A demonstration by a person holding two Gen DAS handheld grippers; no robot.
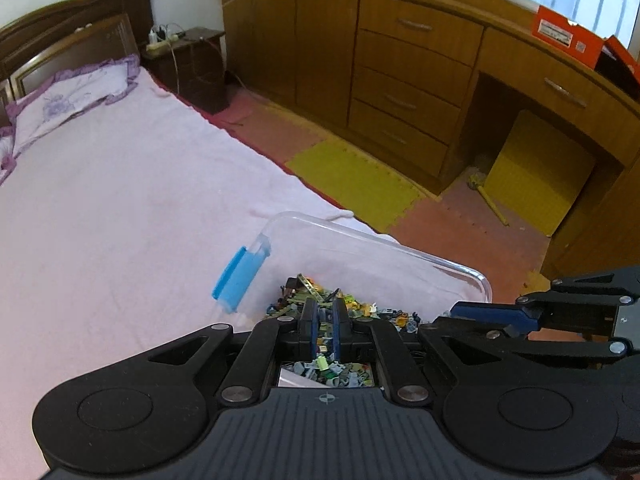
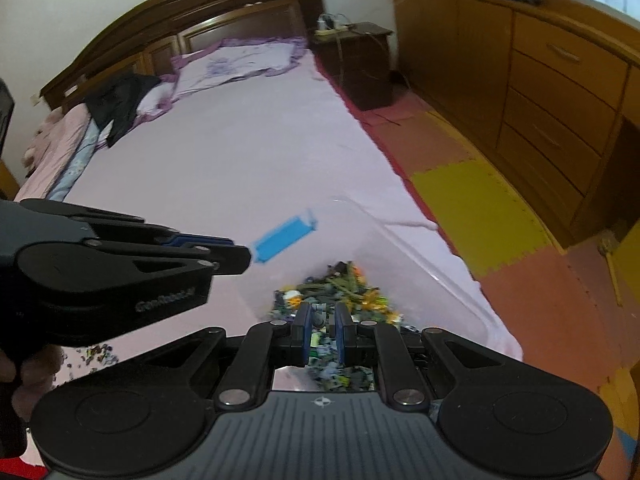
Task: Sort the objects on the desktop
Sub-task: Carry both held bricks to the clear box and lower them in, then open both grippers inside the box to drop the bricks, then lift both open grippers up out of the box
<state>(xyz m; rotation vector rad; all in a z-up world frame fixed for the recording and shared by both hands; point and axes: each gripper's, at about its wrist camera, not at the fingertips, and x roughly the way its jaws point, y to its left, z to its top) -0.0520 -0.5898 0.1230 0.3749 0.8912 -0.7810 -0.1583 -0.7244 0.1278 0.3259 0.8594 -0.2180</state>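
A clear plastic bin (image 1: 400, 246) with a blue latch (image 1: 240, 278) lies on the pink bed sheet. Inside is a pile of small colourful toy pieces (image 1: 312, 292). My left gripper (image 1: 325, 308) hangs over the pile, its blue pads drawn in to a narrow slit; whether a piece is pinched is unclear. From the right, my right gripper (image 1: 456, 312) points in over the bin's rim. In the right wrist view my right gripper (image 2: 323, 314) sits just above the blurred pile (image 2: 352, 288), pads close together. The left gripper (image 2: 248, 256) reaches in beside the latch (image 2: 284, 238).
A few loose pieces (image 2: 96, 354) lie on the sheet left of the bin. Pillows (image 2: 248, 60) and dark clothing (image 2: 116, 100) are at the bed's head. A nightstand (image 1: 196, 68), wooden drawers (image 1: 412, 92) and foam floor mats (image 1: 352, 180) are to the right.
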